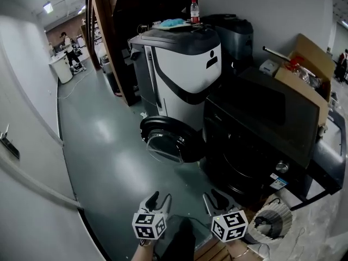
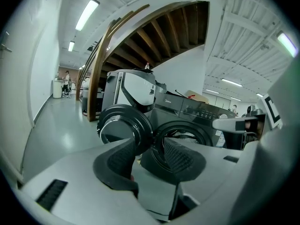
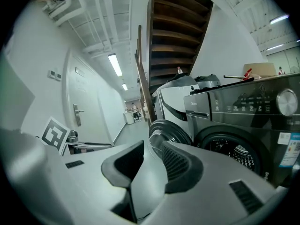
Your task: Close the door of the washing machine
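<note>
The dark washing machine (image 1: 261, 140) stands at the right of the head view. Its round door (image 1: 169, 140) hangs swung open to the left, over the green floor. In the left gripper view the door (image 2: 123, 124) is left of the drum opening (image 2: 185, 135). The right gripper view shows the door (image 3: 171, 132) edge-on beside the drum opening (image 3: 234, 150). My left gripper (image 1: 161, 200) (image 2: 150, 146) and right gripper (image 1: 215, 199) (image 3: 151, 149) are held side by side, well short of the machine. Both are open, with nothing between their jaws.
A white and black machine (image 1: 185, 64) stands next to the washer, with a bottle (image 1: 194, 10) on top. A cardboard box (image 1: 304, 69) rests on the washer. A woven basket (image 1: 272, 219) sits at the lower right. A wooden stair beam (image 1: 109, 37) rises behind, and a person (image 1: 69, 48) is far down the corridor.
</note>
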The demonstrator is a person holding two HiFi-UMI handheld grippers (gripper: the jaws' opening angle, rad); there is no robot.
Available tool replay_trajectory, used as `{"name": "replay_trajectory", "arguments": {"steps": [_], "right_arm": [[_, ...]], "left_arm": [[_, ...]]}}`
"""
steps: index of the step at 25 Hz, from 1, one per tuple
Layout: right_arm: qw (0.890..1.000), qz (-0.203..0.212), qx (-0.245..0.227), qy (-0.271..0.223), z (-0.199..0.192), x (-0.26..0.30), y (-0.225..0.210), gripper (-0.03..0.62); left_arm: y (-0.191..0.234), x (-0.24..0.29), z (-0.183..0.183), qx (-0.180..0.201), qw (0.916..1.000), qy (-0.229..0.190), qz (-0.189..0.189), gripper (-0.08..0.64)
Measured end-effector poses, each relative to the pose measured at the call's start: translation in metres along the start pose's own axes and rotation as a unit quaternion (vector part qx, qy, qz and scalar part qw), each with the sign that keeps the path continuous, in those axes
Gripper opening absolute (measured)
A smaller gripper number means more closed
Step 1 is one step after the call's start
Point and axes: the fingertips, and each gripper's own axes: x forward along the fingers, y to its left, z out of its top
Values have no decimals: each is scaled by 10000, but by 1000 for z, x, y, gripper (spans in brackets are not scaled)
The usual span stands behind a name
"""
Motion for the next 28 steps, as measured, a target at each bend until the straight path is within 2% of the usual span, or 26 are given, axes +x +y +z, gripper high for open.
{"name": "replay_trajectory", "arguments": {"steps": [7, 13, 21, 25, 28], "right_arm": [[9998, -103, 28, 166, 54, 107, -23, 114], [9993, -169, -9, 326, 100, 174, -35, 114], [9987, -323, 5, 395, 141, 207, -58, 115], [9983, -373, -30, 448, 149, 222, -70, 115], [9982, -361, 3, 474, 152, 235, -76, 115]], "left_arm": [[57, 95, 61, 18, 9996, 226, -195, 192], [91, 152, 123, 145, 9989, 297, -338, 192], [104, 194, 176, 437, 9974, 395, -411, 195], [105, 215, 190, 519, 9966, 458, -448, 207], [104, 234, 194, 723, 9943, 599, -506, 210]]}}
